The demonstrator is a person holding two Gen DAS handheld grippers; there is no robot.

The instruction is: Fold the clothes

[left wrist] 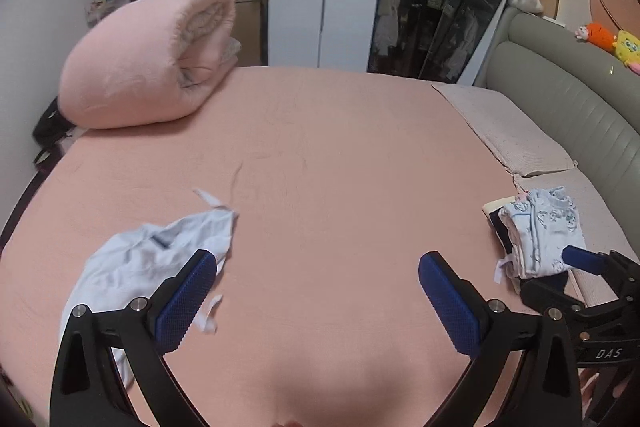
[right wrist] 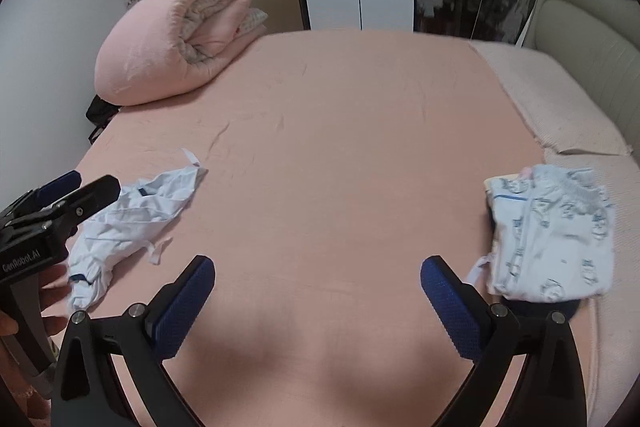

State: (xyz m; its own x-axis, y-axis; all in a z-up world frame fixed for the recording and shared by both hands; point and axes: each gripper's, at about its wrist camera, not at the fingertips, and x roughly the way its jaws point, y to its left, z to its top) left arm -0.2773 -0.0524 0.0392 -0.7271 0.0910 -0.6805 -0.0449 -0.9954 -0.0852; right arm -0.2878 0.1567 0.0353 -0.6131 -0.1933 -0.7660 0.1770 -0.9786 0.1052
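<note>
left gripper (left wrist: 318, 267) spread, nothing between pads, over bare pink sheet (left wrist: 320, 155) | right gripper (right wrist: 317, 269) spread, empty too | crumpled white garment (left wrist: 160, 251) near left on sheet | folded printed stack (right wrist: 552, 235) near right by pillow (left wrist: 508, 131) | rolled pink duvet (left wrist: 152, 59) far left

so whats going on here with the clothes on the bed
A person is folding clothes on a pink bed, holding a two-finger gripper in each hand. Right now both the left gripper and the right gripper are open and empty, hovering over bare sheet. A crumpled pale shirt lies unfolded on the left side. On the right, by the pillow, sits a small stack of folded clothes with a printed garment on top. The crumpled shirt looks like the piece left to fold.
</note>
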